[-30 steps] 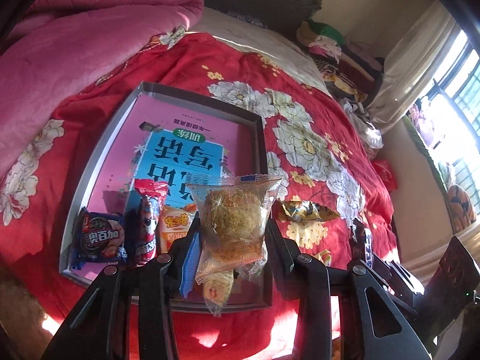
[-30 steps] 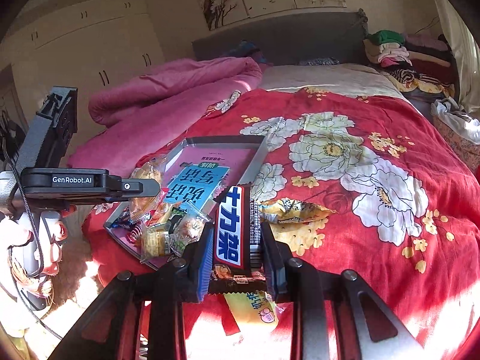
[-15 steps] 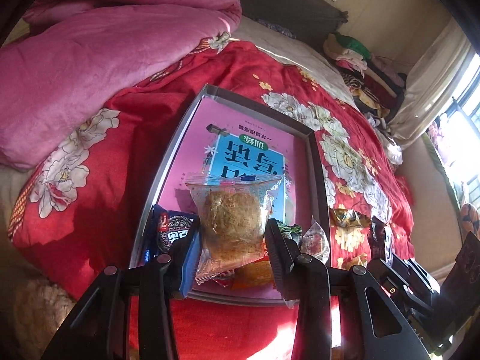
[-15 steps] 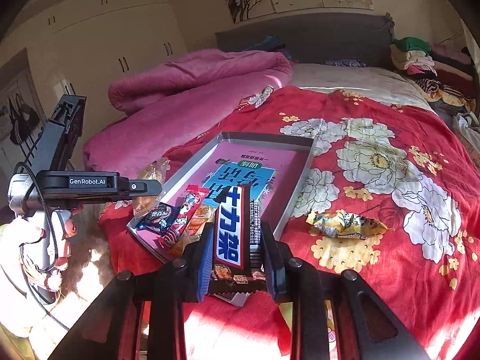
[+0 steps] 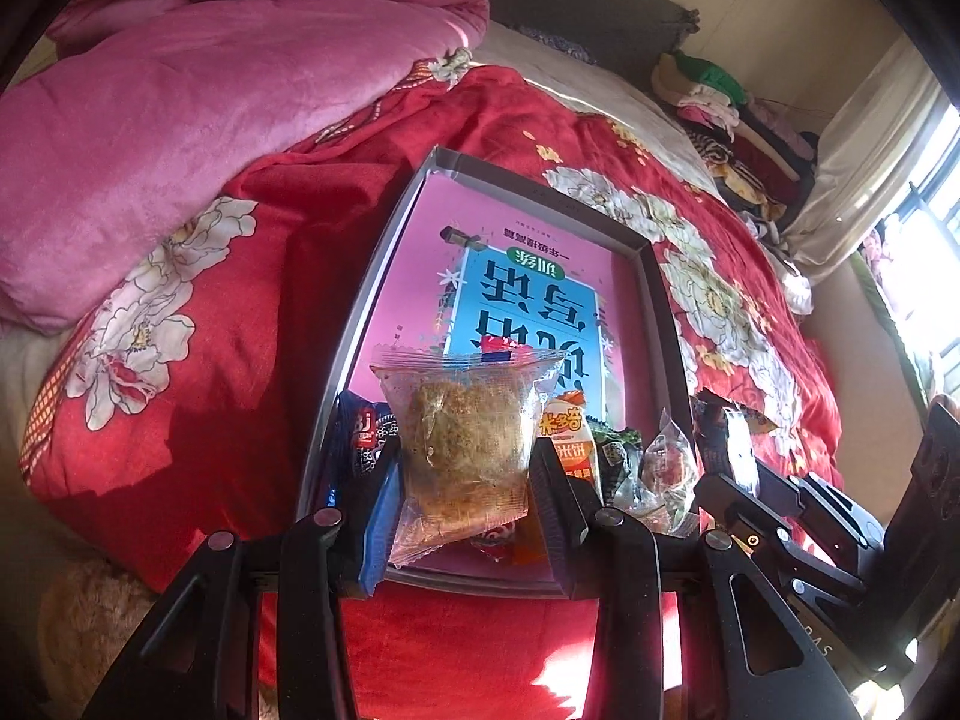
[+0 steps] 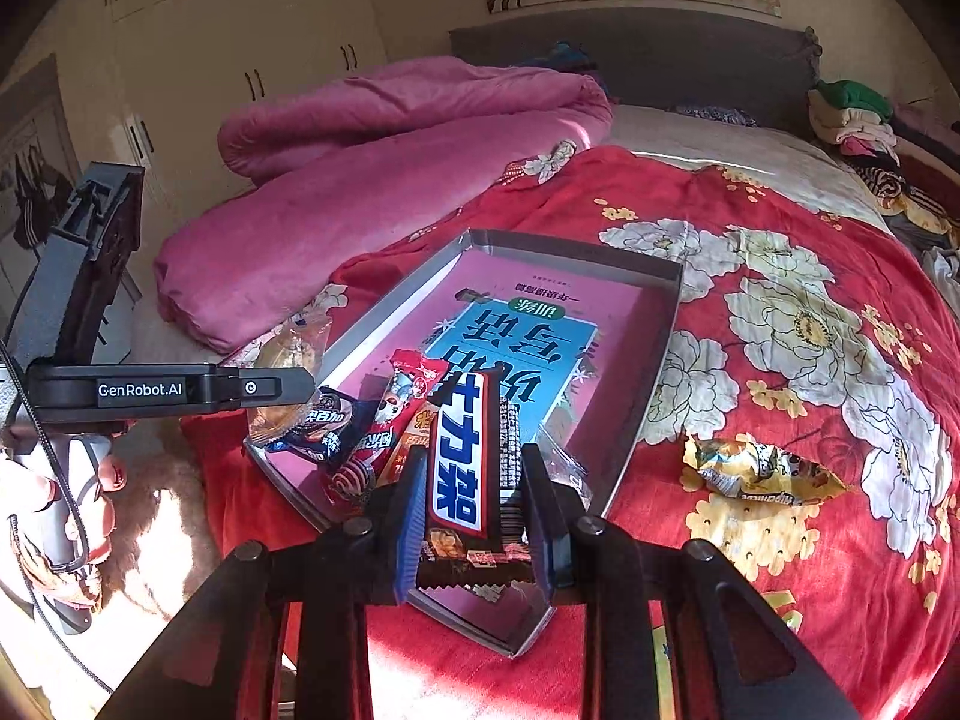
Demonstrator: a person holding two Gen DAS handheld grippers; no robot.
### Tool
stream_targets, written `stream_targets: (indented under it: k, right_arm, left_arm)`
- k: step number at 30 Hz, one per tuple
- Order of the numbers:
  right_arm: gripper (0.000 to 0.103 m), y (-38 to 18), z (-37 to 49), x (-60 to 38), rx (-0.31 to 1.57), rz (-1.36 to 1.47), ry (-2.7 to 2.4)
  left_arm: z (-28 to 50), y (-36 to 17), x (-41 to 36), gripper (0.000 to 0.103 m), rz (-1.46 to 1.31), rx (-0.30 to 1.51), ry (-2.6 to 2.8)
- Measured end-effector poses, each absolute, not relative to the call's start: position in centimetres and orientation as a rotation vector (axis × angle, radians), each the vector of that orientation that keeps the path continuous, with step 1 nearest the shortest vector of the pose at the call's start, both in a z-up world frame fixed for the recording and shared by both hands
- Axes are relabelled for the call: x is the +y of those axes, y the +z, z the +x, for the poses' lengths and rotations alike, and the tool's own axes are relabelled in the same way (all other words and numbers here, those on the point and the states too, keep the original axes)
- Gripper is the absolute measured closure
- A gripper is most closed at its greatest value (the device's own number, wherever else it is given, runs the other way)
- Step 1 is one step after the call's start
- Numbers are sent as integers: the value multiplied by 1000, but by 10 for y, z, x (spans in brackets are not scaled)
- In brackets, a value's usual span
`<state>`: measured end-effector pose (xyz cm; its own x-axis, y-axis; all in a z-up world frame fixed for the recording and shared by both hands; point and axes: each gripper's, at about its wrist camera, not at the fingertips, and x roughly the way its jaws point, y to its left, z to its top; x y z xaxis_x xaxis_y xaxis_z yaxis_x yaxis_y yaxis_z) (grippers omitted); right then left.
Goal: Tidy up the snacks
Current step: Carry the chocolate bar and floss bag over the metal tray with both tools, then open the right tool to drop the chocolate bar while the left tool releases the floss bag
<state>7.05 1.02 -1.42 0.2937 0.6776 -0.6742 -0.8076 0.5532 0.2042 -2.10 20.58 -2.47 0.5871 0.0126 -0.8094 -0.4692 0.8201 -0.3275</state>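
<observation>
Both hands are loaded over the bed. The left gripper (image 5: 465, 480) has its jaws closed around a clear packet with a golden-brown cake (image 5: 465, 450) inside, pinched at the sides so the packet stands upright and its crimped top edge pokes out ahead. It hangs over the near end of the grey tray (image 5: 360, 324), which makes sense: that is where the snacks are being gathered.

The right gripper (image 6: 474, 510) has its jaws narrowed tight on a dark chocolate bar (image 6: 462, 450), gripped across its width so the bar runs lengthwise out of the fingers, ready to be laid flat. It too is above the tray's (image 6: 636, 414) near corner.

Down in the tray, on its pink and blue printed floor, a cluster sits at the near end: a dark cookie pack (image 6: 321, 426), a red wrapper (image 6: 396, 402), an orange pack (image 5: 564, 438) and a small clear-wrapped sweet (image 5: 663, 462). Packed at one end, they leave the far half free.

One straggler: a yellow crinkled wrapper (image 6: 756, 471) lies on the red floral bedspread (image 6: 810, 540), well apart from the tray's right wall. There may be another yellow packet under the right gripper, but the fingers hide most of it.

Judging by this, both held snacks go down next, beside the cluster.
</observation>
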Motion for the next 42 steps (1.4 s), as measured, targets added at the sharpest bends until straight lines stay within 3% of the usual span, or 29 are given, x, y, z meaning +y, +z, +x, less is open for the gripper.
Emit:
stream_targets:
  k: [42]
  right_arm:
    - [69, -23, 80, -2, 813, -130, 969]
  left_arm:
    - [-4, -38, 183, 57, -466, 983, 259]
